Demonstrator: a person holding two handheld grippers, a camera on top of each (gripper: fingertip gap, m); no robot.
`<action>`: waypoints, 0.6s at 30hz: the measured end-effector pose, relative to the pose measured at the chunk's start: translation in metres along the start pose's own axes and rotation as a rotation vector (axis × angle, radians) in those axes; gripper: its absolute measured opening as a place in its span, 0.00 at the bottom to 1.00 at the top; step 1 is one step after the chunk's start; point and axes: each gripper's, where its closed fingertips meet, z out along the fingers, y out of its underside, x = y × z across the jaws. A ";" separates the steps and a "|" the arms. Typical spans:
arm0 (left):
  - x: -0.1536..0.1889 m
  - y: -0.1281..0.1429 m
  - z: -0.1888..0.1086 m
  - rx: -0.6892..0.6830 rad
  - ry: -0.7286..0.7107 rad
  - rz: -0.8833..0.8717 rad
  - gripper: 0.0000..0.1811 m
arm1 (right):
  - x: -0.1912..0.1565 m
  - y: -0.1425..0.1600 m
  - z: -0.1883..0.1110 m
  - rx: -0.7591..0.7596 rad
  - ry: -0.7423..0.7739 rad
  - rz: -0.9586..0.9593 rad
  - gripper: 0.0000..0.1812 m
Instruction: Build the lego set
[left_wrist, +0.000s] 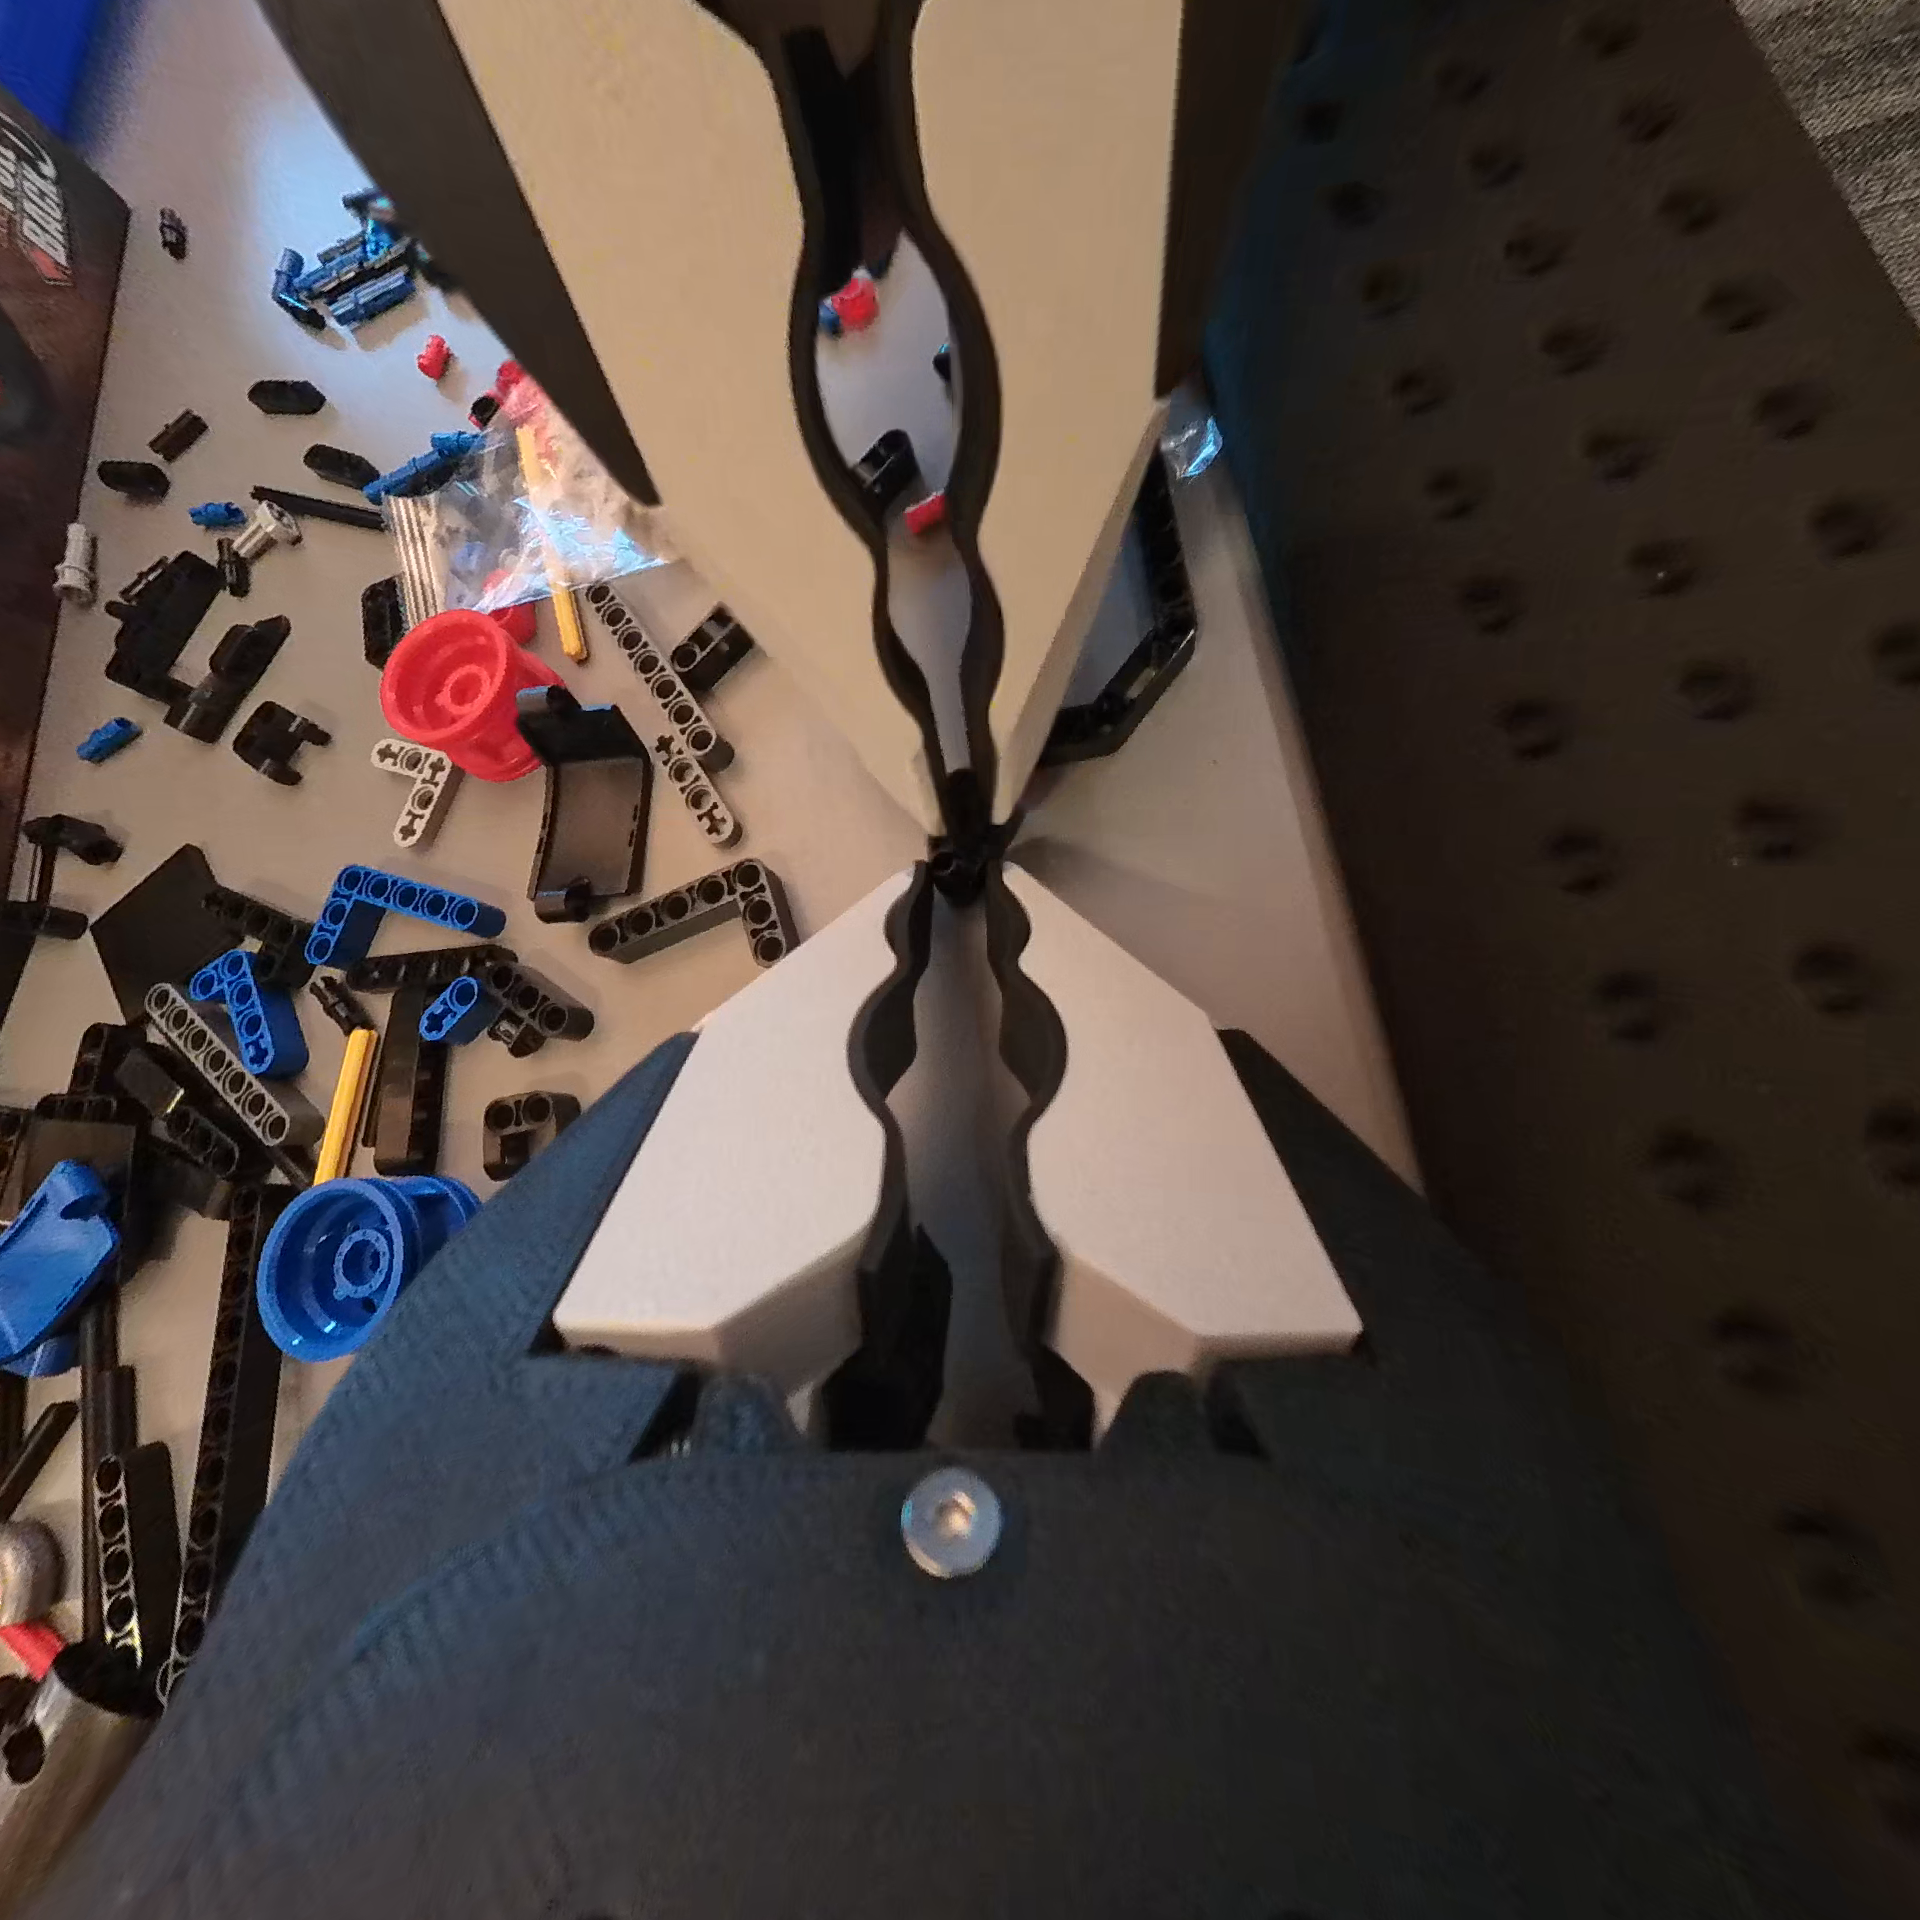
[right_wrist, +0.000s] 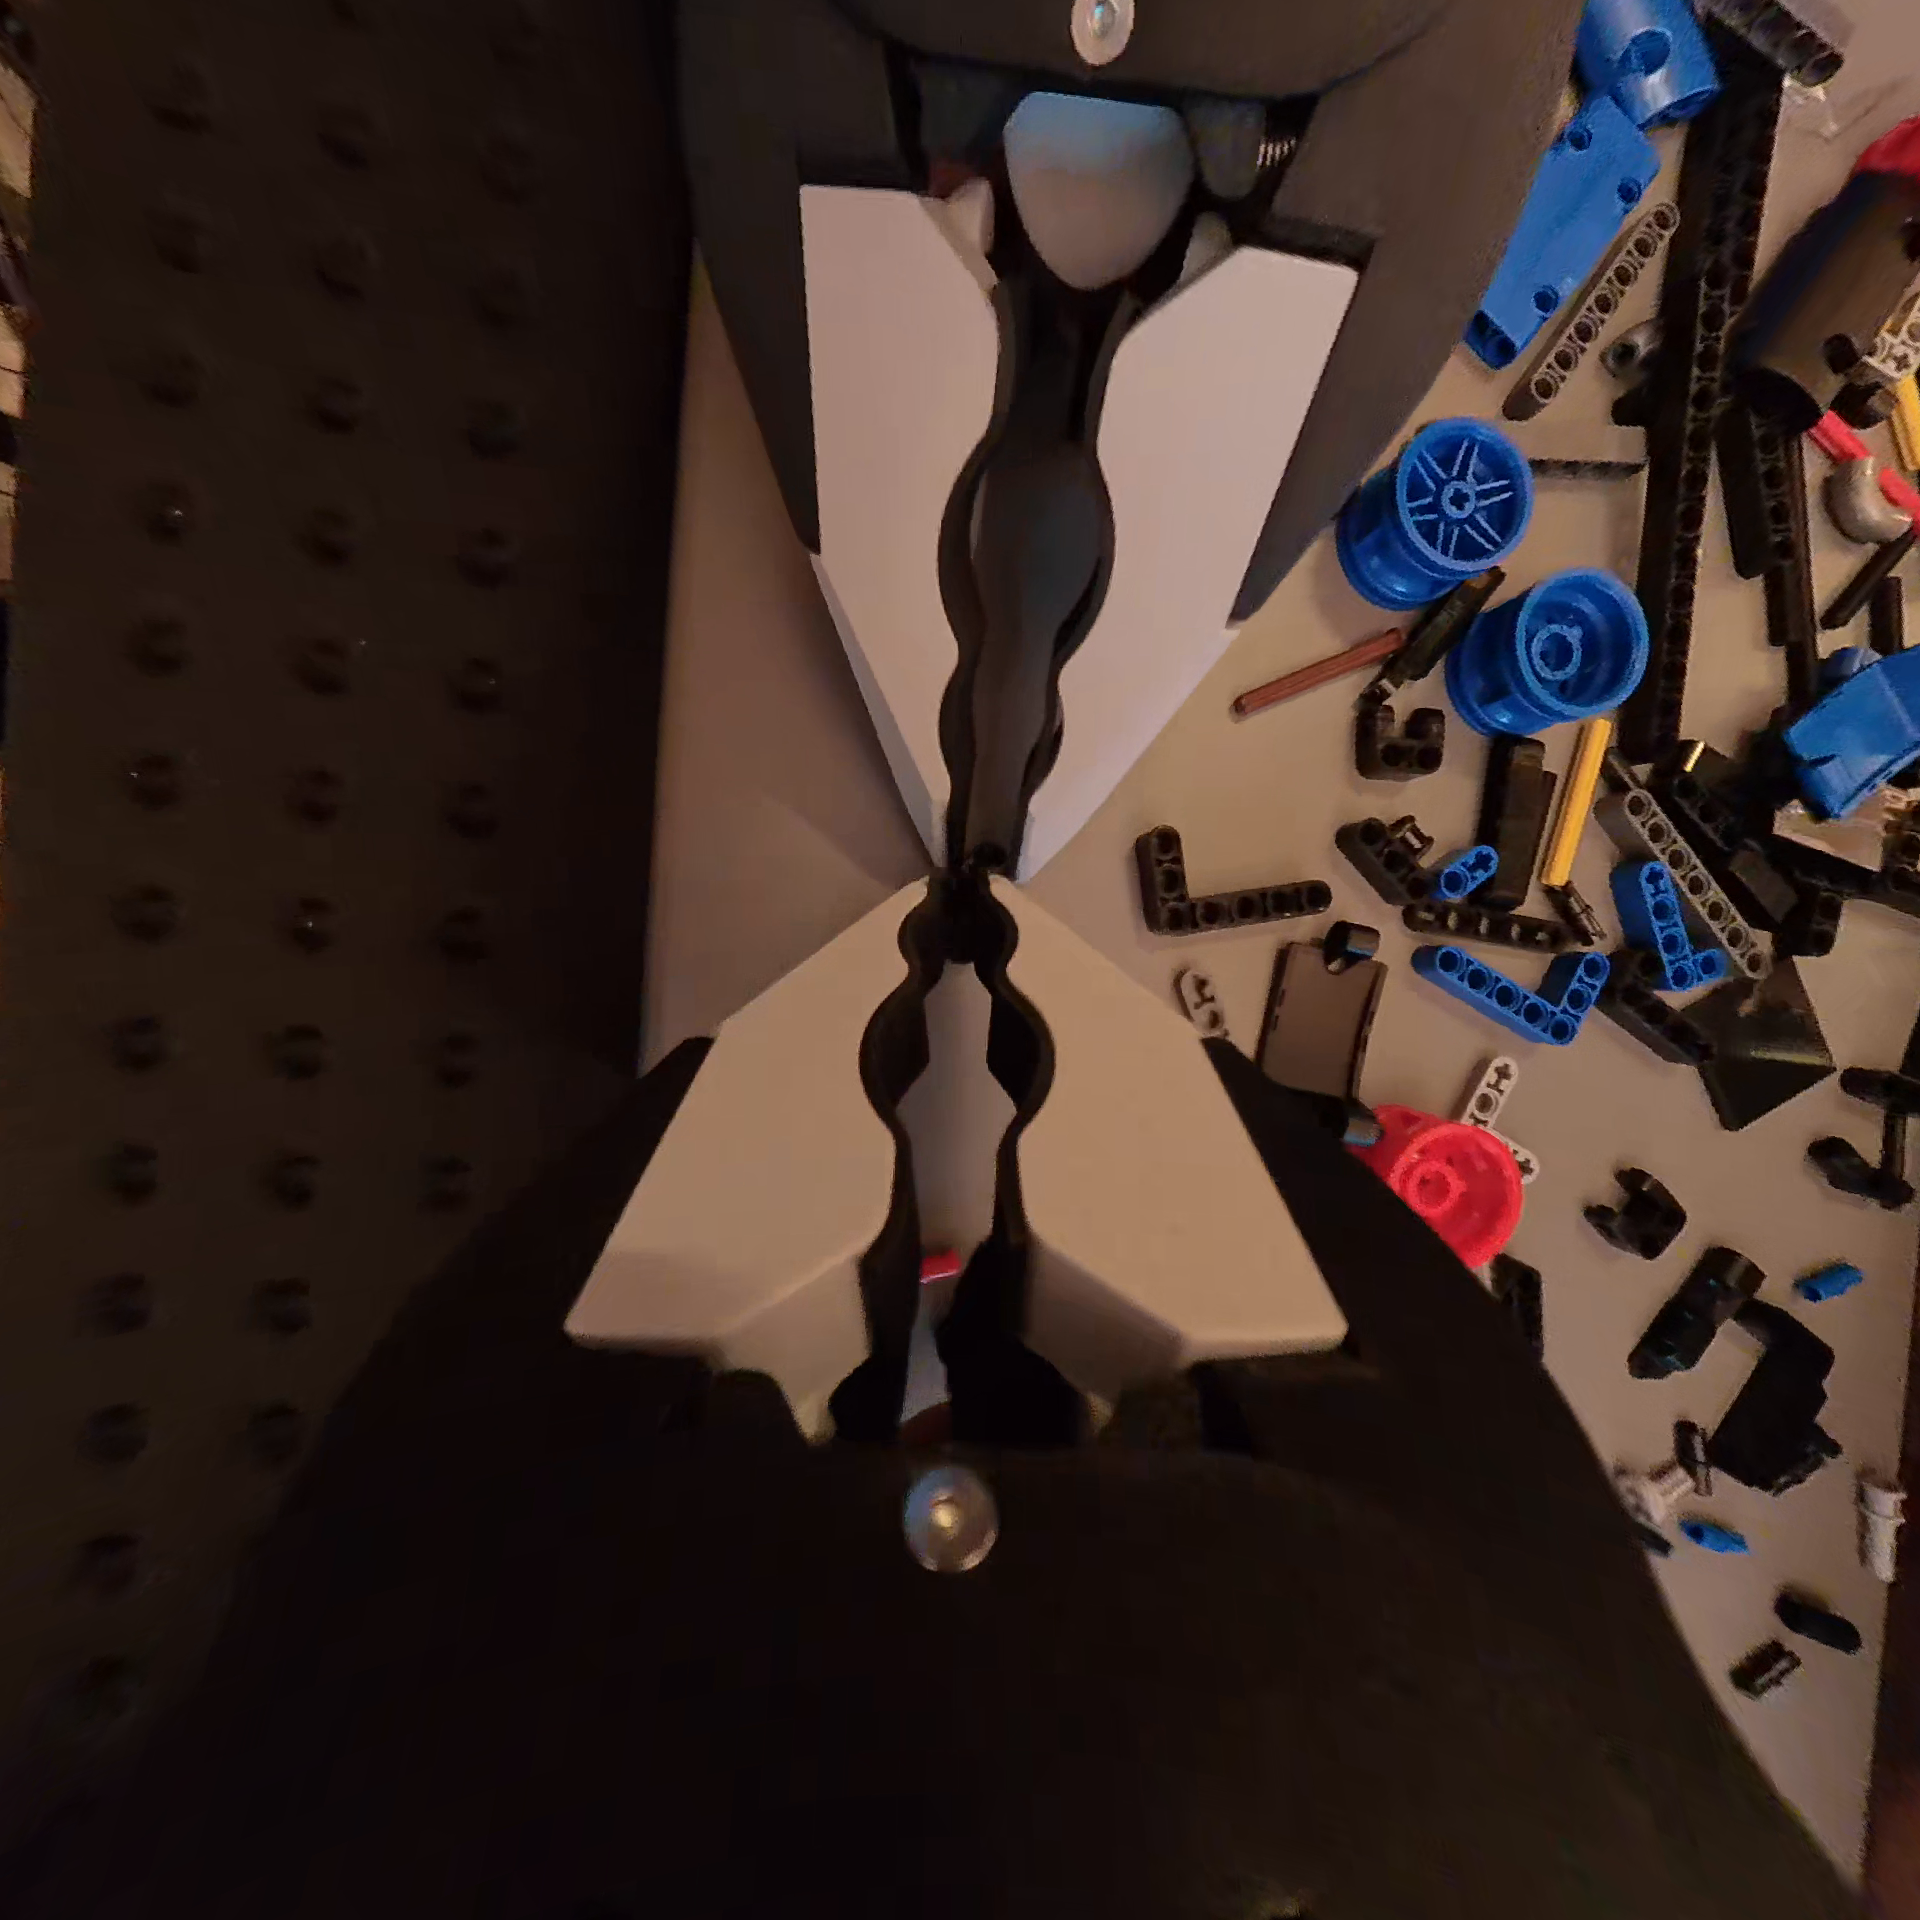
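A: Left wrist view first. How far along is the build?

B: Barely started, I judge. The left hand-held gripper meets the right hand-held gripper tip to tip, both pressed together on one small black pin held above the desk. The other pieces lie loose: a red wheel, a blue wheel, a blue L-shaped beam, and a clear bag with parts inside. A black frame piece shows behind the right gripper's finger.

A: And the right wrist view?

B: The same meeting, mirrored: the right hand-held gripper is pinched shut, the left hand-held gripper opposite. The pin is dark here and hard to make out. This view adds a second blue wheel and a brown rod, but not the bag. A dark studded board fills the desk's far side.
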 end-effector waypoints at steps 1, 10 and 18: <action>0.000 0.000 0.000 0.001 0.001 -0.001 0.05 | 0.001 0.000 0.000 -0.006 -0.001 -0.001 0.01; 0.000 0.000 0.000 0.011 0.014 -0.012 0.04 | 0.000 0.002 0.000 -0.071 -0.008 -0.030 0.01; 0.000 0.000 0.000 0.014 0.018 -0.011 0.04 | -0.001 0.004 0.000 -0.110 0.002 -0.076 0.01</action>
